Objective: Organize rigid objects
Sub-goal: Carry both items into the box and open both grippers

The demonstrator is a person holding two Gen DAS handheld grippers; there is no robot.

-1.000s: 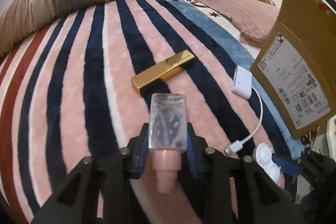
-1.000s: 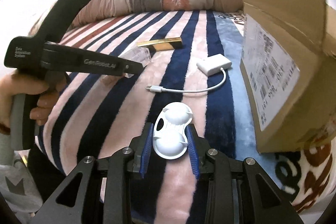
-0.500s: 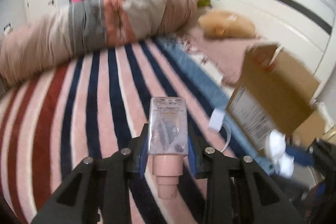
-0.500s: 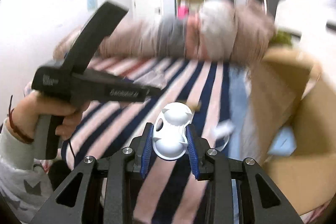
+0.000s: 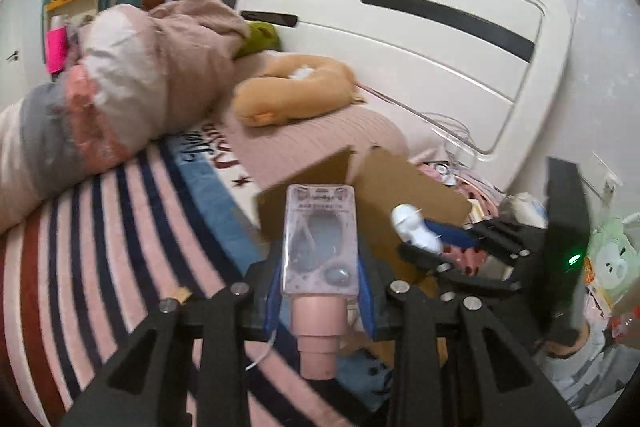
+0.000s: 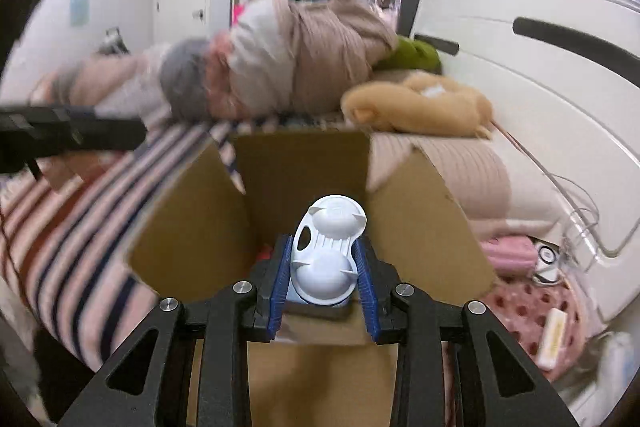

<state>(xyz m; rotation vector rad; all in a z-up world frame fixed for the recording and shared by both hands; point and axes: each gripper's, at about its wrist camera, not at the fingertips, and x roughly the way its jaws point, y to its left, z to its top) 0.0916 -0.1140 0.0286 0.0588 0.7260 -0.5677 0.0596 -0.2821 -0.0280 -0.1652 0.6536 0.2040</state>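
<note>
Two objects are held, one per gripper. Left gripper (image 5: 320,291): blue pads clamped on the flat sides of a clear bottle (image 5: 320,243) with a pink cap, cap end pointing back toward the camera, body pointing forward. Bottle is off the bed, raised, lined up with the near flaps of the cardboard box (image 5: 404,187).

Right gripper (image 6: 325,279): jaws closed on a white double-cup case (image 6: 326,251), gripped at its lower dome; upper dome projects forward past the fingertips. In the right wrist view the case sits directly over the open mouth of the box (image 6: 304,163), flaps spread left, back and right; something dark and something pink show inside, too hidden to identify. In the left wrist view the same case (image 5: 414,229) and the right gripper (image 5: 432,239) appear to the right of the bottle, over the box.

Box rests on the striped blanket (image 5: 100,247) (pink, navy, red bands). A white cable (image 5: 262,349) lies on the blanket under the left gripper. Further back: a rolled quilt (image 5: 120,95), a tan plush pillow (image 5: 292,91), a pink ribbed pillow (image 6: 460,167), a white headboard (image 5: 400,39). The left gripper's black body (image 6: 68,135) enters the right wrist view from the left edge, blurred.
</note>
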